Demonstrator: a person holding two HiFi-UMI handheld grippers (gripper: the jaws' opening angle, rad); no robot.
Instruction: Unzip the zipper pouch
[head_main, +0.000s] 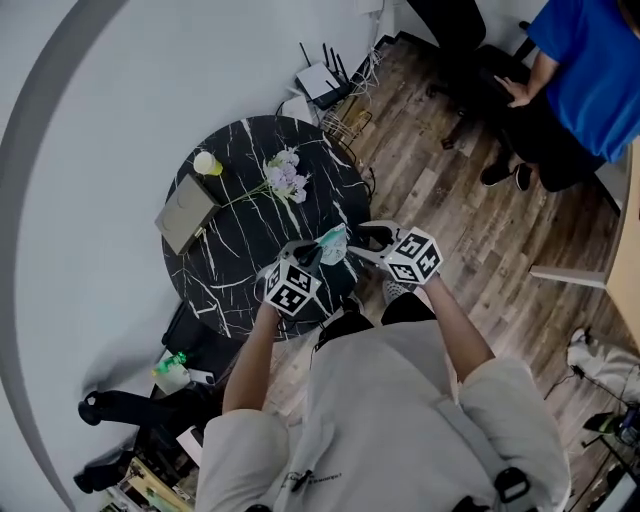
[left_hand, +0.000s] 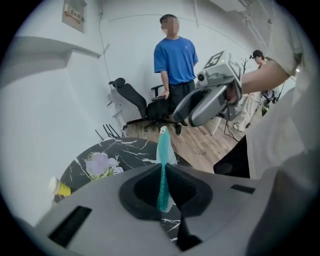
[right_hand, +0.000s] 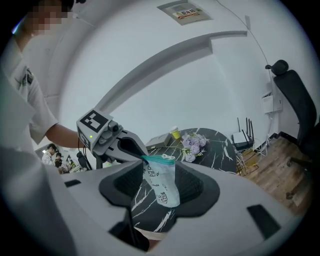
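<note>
The zipper pouch (head_main: 332, 242) is held in the air above the near edge of the round black tabletop (head_main: 230, 270). Its teal top edge is pinched by the left tool (head_main: 314, 254), whose jaws are pressed together on it. The right tool (head_main: 366, 242) is spread, and the pouch hangs between its jaws without being pressed. Well apart, on the far side, purple flowers (head_main: 287, 175), a yellow cup (head_main: 207, 163) and a grey box (head_main: 186, 212) are seen. Beyond, a person (left_hand: 175, 60) is seen beside an office chair (left_hand: 131, 99).

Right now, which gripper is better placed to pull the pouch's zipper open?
Likely right. The left gripper is shut on the zipper pouch, holding it up; the right gripper is open, the teal zipper edge before its jaws.
</note>
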